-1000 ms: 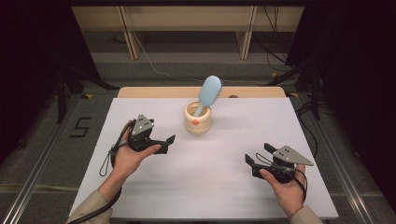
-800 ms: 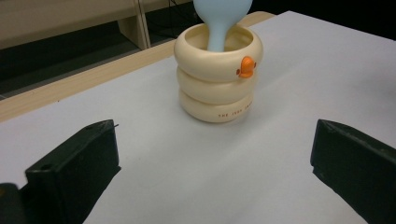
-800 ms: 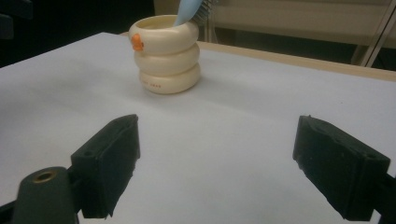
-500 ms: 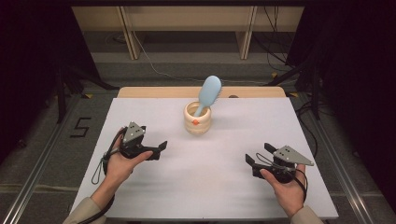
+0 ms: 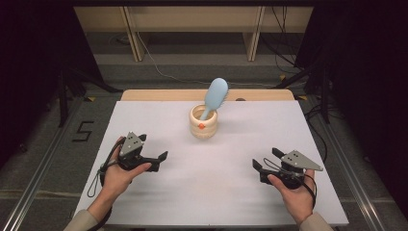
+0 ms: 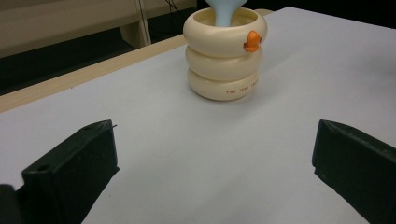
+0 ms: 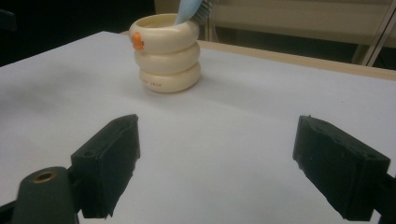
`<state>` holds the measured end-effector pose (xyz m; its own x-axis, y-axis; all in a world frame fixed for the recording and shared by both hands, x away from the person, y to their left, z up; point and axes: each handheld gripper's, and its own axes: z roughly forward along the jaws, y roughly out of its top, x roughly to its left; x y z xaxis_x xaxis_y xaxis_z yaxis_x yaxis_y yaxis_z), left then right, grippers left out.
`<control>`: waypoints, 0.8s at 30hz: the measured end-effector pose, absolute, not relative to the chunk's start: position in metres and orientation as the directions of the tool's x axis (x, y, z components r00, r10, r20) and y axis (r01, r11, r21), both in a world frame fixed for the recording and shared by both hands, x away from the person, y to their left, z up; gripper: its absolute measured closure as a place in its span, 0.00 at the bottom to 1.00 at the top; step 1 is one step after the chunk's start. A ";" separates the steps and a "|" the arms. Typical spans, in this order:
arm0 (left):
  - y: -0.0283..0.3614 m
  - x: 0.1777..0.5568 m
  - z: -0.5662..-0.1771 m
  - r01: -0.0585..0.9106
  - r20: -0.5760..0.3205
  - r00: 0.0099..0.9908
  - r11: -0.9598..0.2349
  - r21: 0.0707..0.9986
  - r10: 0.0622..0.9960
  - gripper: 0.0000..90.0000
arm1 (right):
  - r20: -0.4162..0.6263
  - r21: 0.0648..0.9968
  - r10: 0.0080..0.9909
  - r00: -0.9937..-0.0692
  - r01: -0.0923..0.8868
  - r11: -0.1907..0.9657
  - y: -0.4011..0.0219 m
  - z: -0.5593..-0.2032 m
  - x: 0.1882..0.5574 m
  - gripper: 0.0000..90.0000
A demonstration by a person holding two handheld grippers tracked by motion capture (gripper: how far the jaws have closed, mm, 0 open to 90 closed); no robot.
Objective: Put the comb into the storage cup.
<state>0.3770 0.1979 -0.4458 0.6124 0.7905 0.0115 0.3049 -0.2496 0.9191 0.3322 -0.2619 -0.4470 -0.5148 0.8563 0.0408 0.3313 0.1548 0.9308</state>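
We see a white table with a wooden strip along its far edge. Near the far centre stands a cream cup built of 3 stacked rings, w/ a small orange duck on the top ring. A light-blue hairbrush stands handle-down in the cup, head tilted to the right above the rim. The left gripper hovers over the near-left part of the table, well apart from the cup, jaws spread wide & empty. The right gripper sits at near right, also well apart from the cup, jaws likewise released w/ nothing between them. In both gripper views we find the cup ahead, framed between the 2 black jaws.
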 end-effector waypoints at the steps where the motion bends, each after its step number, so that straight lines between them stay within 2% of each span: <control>1: 0.199 0.376 -0.447 0.305 0.011 0.612 -0.250 0.919 0.791 0.00 | 0.040 0.931 0.856 -0.515 0.331 0.155 -0.262 -0.447 0.332 0.17; 12: 0.215 0.368 -0.458 0.308 0.017 0.600 -0.250 0.918 0.800 0.00 | 0.038 0.930 0.855 -0.518 0.331 0.160 -0.262 -0.448 0.332 0.17; 24: 0.214 0.368 -0.469 0.323 0.014 0.598 -0.257 0.911 0.801 0.00 | 0.024 0.924 0.843 -0.538 0.333 0.186 -0.257 -0.451 0.333 0.17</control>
<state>0.3683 0.2144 -0.4685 0.5984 0.8011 0.0135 0.3229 -0.2566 0.9110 0.3327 -0.2575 -0.4508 -0.5381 0.8425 0.0239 0.3327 0.1863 0.9245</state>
